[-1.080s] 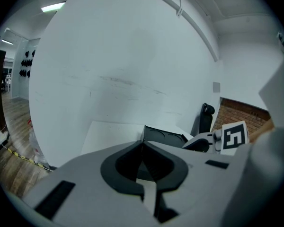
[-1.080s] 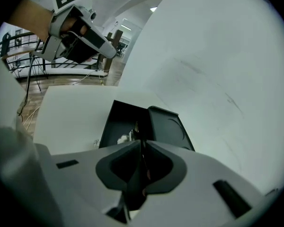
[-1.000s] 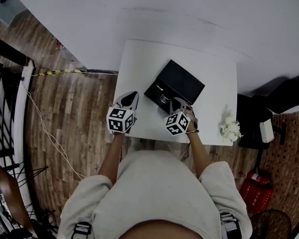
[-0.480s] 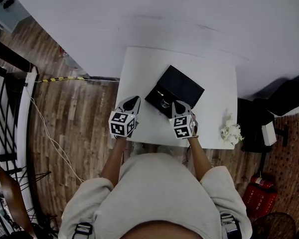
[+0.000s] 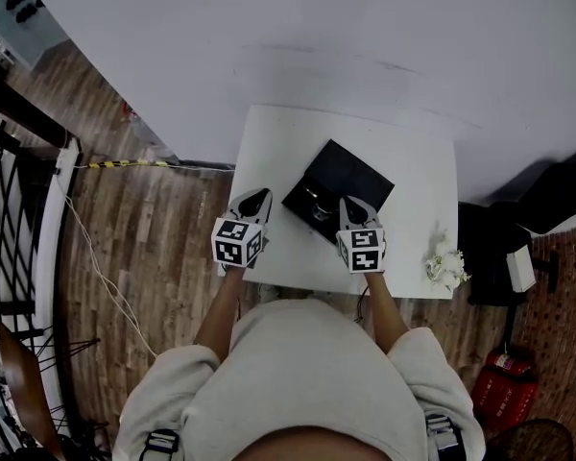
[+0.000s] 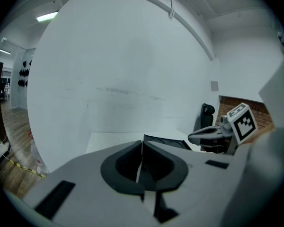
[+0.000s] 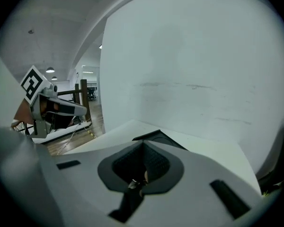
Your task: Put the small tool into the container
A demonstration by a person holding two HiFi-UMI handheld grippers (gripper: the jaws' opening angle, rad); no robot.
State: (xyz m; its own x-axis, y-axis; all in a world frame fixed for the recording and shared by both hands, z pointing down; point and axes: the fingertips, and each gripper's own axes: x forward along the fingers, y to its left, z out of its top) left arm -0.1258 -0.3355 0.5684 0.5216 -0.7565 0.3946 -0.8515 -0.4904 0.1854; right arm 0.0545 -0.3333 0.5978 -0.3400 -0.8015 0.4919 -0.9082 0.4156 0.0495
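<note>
At the left of the white table (image 5: 269,142) the left gripper (image 5: 253,199) hovers with its jaws pressed together on nothing. The black container (image 5: 350,173) lies open mid-table, something shiny (image 5: 314,203) already inside near its front edge. Just beside that edge, the right gripper (image 5: 351,204) pinches a tiny glinting piece, apparently the small tool (image 7: 137,181), far back between its pads. It looks light, stiff and probably slick, so a firm pinch across its middle suits. A crumpled white wad (image 5: 445,258) sits well apart at the right; nothing blocks the container.
</note>
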